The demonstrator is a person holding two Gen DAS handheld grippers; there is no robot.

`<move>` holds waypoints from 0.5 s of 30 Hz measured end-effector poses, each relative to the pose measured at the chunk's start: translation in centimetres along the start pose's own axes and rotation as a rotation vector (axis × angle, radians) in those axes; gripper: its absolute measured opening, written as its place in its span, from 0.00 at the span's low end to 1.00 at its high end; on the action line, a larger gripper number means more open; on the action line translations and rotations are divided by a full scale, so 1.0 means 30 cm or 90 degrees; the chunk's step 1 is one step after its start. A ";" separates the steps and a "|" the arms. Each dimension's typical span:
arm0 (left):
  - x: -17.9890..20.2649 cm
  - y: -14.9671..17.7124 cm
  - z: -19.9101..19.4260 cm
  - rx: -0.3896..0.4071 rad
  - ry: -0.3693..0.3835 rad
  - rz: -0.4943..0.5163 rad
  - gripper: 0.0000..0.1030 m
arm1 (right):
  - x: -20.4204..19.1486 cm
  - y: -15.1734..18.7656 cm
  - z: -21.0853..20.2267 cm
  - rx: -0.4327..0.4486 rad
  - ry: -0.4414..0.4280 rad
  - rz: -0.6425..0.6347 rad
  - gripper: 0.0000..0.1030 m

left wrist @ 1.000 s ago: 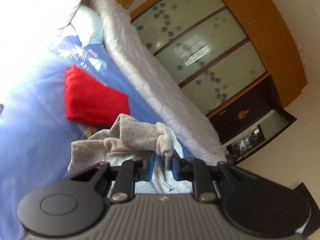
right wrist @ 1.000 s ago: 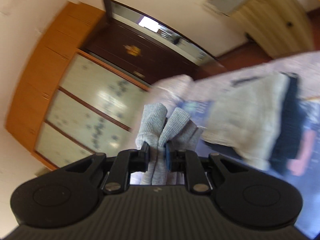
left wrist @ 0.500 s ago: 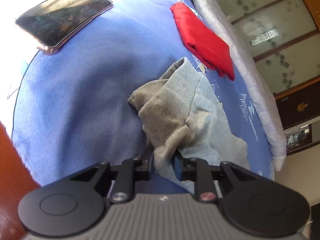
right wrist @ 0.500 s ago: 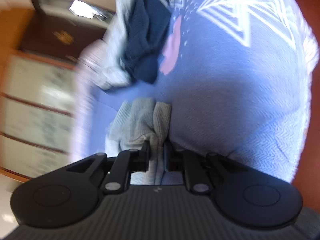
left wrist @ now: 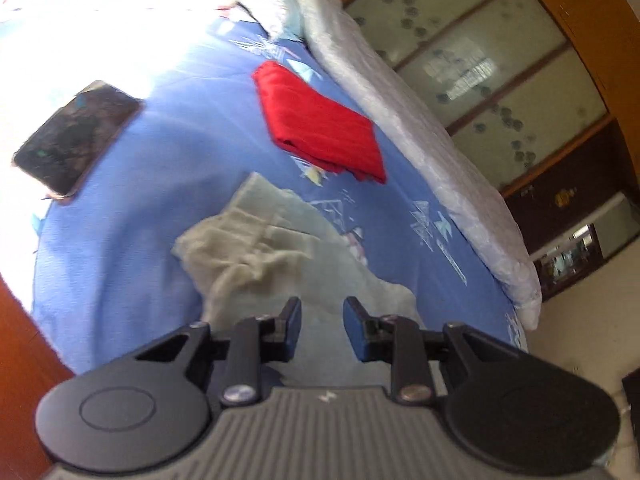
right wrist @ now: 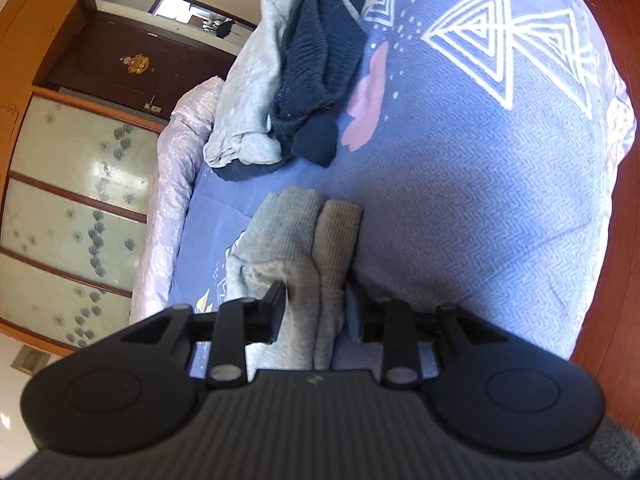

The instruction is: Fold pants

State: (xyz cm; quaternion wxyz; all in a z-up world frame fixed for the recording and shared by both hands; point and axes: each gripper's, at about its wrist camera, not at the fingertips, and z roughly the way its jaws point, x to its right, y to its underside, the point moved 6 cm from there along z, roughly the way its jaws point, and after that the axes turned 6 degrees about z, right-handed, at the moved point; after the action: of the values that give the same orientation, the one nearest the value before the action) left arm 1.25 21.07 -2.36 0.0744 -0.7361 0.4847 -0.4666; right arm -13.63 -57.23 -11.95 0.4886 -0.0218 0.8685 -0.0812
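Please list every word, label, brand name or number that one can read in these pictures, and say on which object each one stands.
No readable text in either view.
Small pale mark on the ribbed grey body of the left tongs: a logo shape, not letters.
Gold emblem on the dark brown wooden cabinet door: an ornament, too small to read.
Dark glossy phone screen: reflections only.
Blue bedsheet with white triangles: patterns, no words.

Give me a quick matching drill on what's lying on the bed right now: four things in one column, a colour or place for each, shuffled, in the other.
Things:
1. grey pants
2. folded cloth
3. phone
4. knit garment

Descriptions:
A. red, beside the quilted edge
B. navy, lying against a pale grey garment
C. light grey, just ahead of the open left tongs
D. dark screen, near the bed's edge

Pairs: 1-C, 2-A, 3-D, 4-B
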 end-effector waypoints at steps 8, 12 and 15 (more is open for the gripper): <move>0.340 0.246 0.354 -0.165 0.046 0.154 0.23 | -0.026 0.000 0.034 0.001 -0.001 -0.010 0.37; 0.394 0.389 0.473 -0.217 -0.018 0.268 0.23 | -0.036 0.014 0.054 -0.003 0.006 -0.040 0.19; 0.392 0.415 0.476 -0.218 -0.051 0.308 0.17 | -0.065 0.034 0.057 -0.002 0.014 -0.067 0.16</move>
State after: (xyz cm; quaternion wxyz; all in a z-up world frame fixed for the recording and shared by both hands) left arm 5.19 0.52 -10.02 0.0770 -0.6186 0.7146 -0.3174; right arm -11.11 -56.20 -11.32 0.4740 -0.0672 0.8715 -0.1061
